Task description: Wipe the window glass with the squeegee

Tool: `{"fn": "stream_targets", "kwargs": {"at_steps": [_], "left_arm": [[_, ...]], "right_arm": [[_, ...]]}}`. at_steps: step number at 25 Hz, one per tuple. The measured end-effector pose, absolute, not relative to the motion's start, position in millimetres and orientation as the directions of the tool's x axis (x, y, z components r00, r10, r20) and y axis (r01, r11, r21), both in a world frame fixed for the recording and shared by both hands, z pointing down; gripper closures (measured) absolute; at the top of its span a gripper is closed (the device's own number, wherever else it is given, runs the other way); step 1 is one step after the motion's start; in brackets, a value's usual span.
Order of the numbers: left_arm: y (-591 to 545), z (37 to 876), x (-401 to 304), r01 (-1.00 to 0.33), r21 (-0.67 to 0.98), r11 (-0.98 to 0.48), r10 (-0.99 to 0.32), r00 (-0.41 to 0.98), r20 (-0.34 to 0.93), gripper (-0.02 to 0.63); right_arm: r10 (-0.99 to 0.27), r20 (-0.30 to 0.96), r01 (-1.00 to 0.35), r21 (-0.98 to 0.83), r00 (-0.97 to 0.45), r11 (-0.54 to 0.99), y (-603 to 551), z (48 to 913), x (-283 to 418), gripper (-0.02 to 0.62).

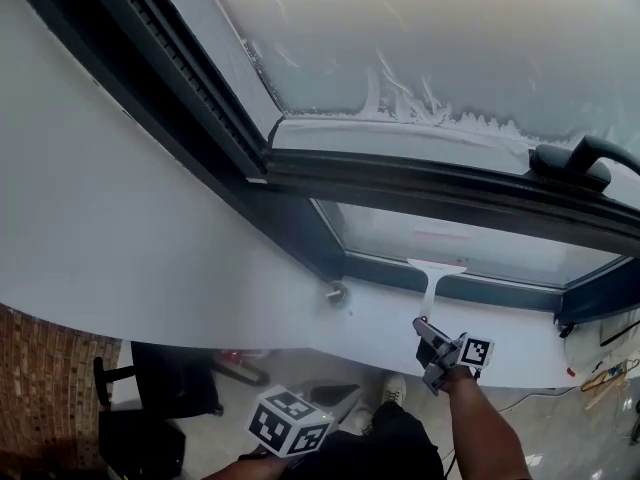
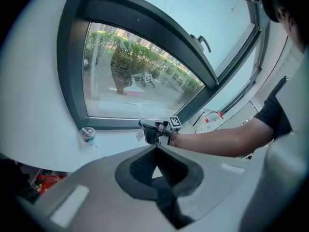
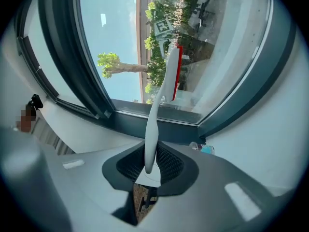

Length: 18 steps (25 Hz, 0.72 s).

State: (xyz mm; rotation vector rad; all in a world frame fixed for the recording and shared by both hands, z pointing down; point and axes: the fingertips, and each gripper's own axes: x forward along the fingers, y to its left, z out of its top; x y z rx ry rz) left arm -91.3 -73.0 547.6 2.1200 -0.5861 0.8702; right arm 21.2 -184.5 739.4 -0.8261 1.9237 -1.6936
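Observation:
The white squeegee (image 1: 436, 276) stands upright with its head against the bottom of the lower window pane (image 1: 480, 243). In the right gripper view its red-edged blade (image 3: 174, 71) lies on the glass and its slim handle (image 3: 152, 134) runs down between the jaws. My right gripper (image 3: 150, 154) is shut on that handle; it also shows below the sill (image 1: 430, 340) and in the left gripper view (image 2: 153, 130). My left gripper (image 2: 155, 151) is shut with nothing in it, held low and back; its marker cube (image 1: 288, 423) shows at the bottom. The upper pane (image 1: 420, 38) looks frosted with streaks.
A small cup (image 2: 88, 135) stands on the white sill (image 1: 380, 318), left of the squeegee. A black window handle (image 1: 585, 158) sticks out at the upper right. Dark window frames (image 1: 430, 183) divide the panes. A dark chair (image 1: 170, 378) and cables (image 1: 610, 373) lie below.

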Motion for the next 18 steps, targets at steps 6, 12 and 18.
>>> {"fn": "stream_targets", "kwargs": {"at_steps": [6, 12, 18], "left_arm": [[-52, 524, -94, -0.603, 0.467, -0.646, -0.141, 0.696, 0.704, 0.606], [-20, 501, -103, -0.578, 0.467, -0.669, -0.162, 0.727, 0.668, 0.606], [16, 491, -95, -0.543, 0.477, -0.691, -0.161, 0.759, 0.631, 0.606]], "right_arm": [[-0.688, -0.044, -0.147, -0.965, -0.724, 0.217, -158, 664, 8, 0.511], [-0.693, -0.103, -0.167, -0.936, -0.714, 0.311, -127, 602, 2, 0.511], [-0.696, -0.132, -0.217, -0.895, -0.706, 0.39, -105, 554, 14, 0.511]]}}
